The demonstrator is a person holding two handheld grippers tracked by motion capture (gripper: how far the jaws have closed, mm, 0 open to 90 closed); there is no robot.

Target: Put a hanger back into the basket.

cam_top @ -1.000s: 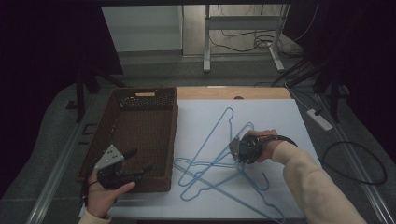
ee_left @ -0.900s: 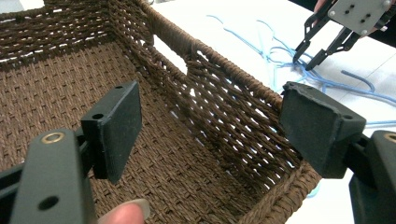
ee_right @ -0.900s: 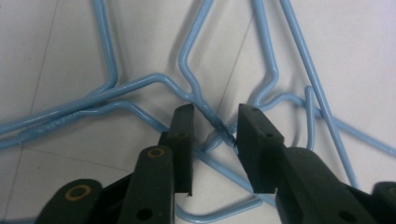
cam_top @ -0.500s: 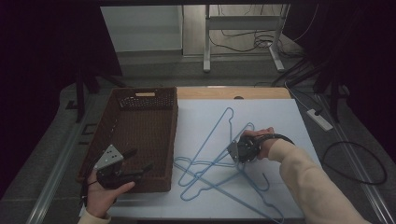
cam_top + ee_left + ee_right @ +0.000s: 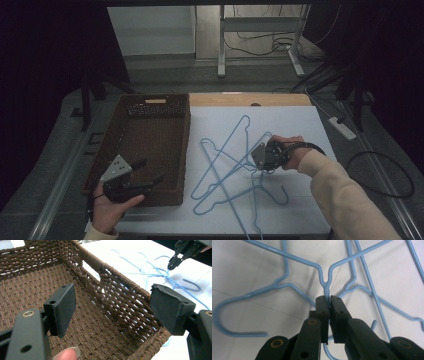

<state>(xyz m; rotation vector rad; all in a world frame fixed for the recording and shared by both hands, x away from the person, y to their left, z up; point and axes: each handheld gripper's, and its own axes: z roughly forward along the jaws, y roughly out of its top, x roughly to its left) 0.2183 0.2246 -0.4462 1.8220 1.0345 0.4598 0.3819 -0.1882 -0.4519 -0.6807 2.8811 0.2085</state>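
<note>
The right gripper (image 5: 328, 298) has now pinched the blue hanger (image 5: 325, 281) at its neck, centre frame; lifting can follow. The left gripper (image 5: 112, 310) waits spread over the basket (image 5: 117, 272).

A white table (image 5: 300, 125) carries a brown wicker basket (image 5: 150, 145) and tangled blue wire hangers (image 5: 235, 165) beside it.

A brown wicker basket (image 5: 150, 145) is sitting on the left part of the white table (image 5: 300, 125). Beyond the table, grey metal legs (image 5: 220, 45) are standing on the floor, with cables (image 5: 260, 37) lying between them. To the table's right, a power strip (image 5: 342, 128) and a black cable (image 5: 395, 175) are lying on the floor.
</note>
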